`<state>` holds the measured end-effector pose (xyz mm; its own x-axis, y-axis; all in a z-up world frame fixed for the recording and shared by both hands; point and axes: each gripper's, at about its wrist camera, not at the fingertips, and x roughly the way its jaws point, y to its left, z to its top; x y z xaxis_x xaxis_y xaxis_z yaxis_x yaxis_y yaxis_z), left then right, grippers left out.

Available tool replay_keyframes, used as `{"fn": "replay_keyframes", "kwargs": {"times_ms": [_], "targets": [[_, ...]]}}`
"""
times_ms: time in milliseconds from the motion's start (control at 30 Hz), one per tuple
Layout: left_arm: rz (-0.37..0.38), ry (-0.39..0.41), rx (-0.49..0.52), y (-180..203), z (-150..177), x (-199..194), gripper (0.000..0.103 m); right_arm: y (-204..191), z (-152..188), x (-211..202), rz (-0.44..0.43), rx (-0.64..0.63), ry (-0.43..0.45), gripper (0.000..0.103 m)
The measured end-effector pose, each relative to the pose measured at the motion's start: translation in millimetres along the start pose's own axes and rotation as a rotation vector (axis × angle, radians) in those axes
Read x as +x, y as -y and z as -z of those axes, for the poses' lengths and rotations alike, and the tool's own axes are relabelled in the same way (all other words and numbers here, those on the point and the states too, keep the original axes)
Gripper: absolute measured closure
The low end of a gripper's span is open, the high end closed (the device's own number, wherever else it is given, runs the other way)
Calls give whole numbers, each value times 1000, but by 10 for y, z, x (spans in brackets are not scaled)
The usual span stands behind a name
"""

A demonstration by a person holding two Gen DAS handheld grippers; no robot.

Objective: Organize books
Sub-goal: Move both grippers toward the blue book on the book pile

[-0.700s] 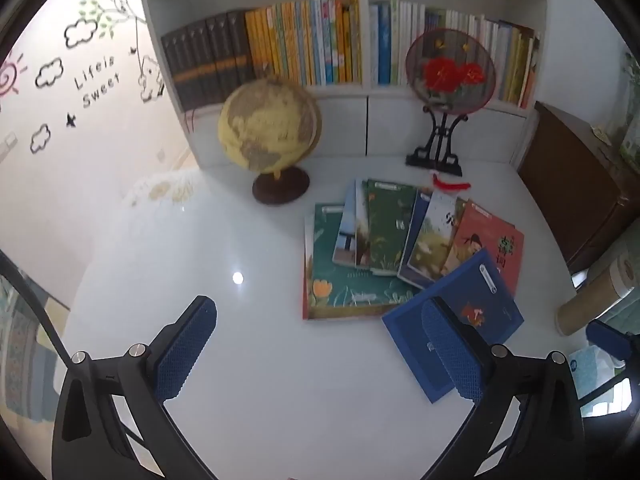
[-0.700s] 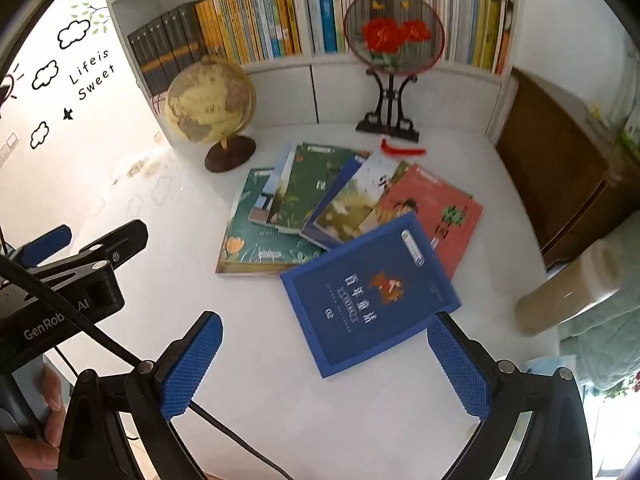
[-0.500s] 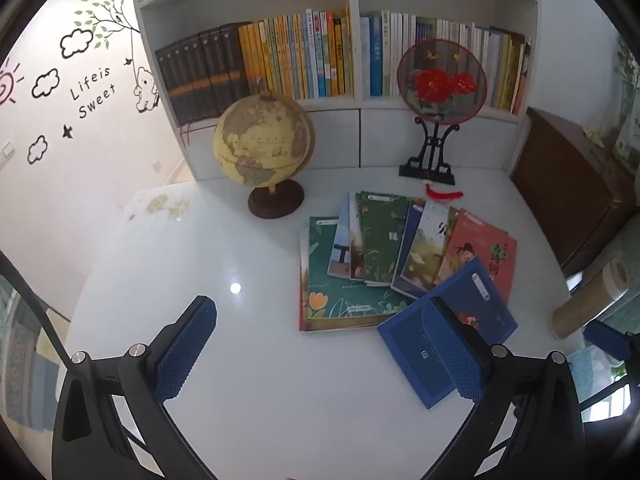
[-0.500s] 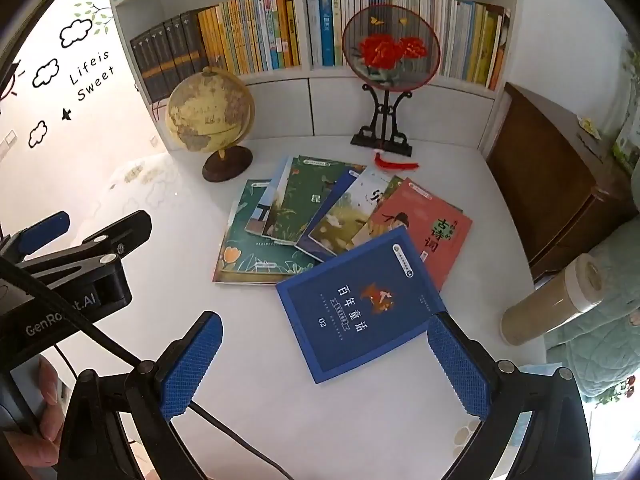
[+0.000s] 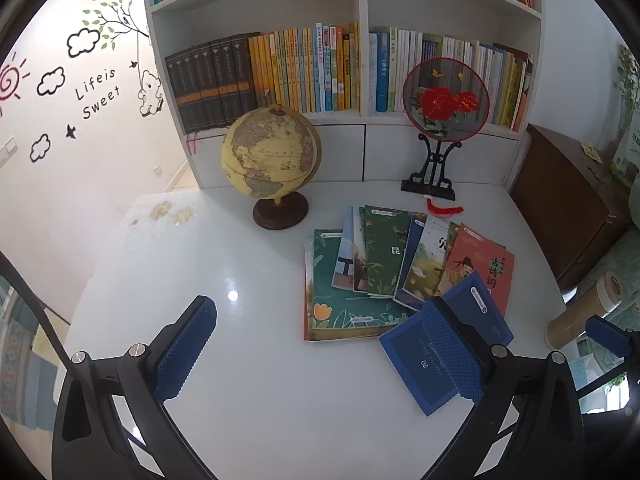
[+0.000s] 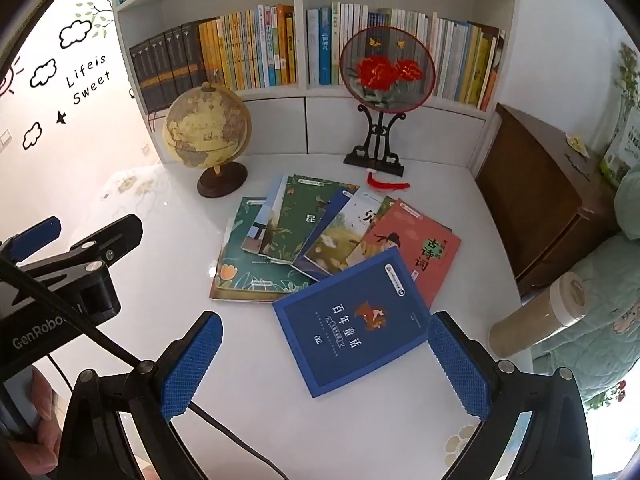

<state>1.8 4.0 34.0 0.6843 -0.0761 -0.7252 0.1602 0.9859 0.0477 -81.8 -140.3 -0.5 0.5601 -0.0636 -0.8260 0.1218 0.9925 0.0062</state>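
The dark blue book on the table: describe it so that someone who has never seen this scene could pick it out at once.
Start at the white table below the bookshelf, where a fan of books lies between the globe and a tan bottle. The dark blue book is the nearest one, on top at the fan's right end, overlapping the red book. It alone has a plain navy cover with "02"; the others are illustrated.

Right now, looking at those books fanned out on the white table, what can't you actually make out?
- Blue book: left wrist view, a gripper finger covers its title.
- Green book: both views, overlapping neighbours hide most of its cover.
- Shelf books: spine lettering too small.
- Tan cylinder: function unclear, partly blocked.
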Motion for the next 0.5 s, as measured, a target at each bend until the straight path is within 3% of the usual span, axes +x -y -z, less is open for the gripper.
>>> {"fn": "replay_keyframes", "kwargs": {"times_ms": [167, 267, 400, 500], "targets": [[31, 7, -38, -77, 7, -60, 1, -29, -235, 53, 6, 8, 26, 1], [5, 33, -29, -84, 46, -98, 0, -14, -306, 6, 16, 21, 44, 1], [0, 44, -20, -85, 79, -130, 1, -37, -166, -166, 33, 38, 95, 1], [44, 49, -28, -94, 72, -149, 1, -81, -206, -208, 55, 29, 114, 1]]}}
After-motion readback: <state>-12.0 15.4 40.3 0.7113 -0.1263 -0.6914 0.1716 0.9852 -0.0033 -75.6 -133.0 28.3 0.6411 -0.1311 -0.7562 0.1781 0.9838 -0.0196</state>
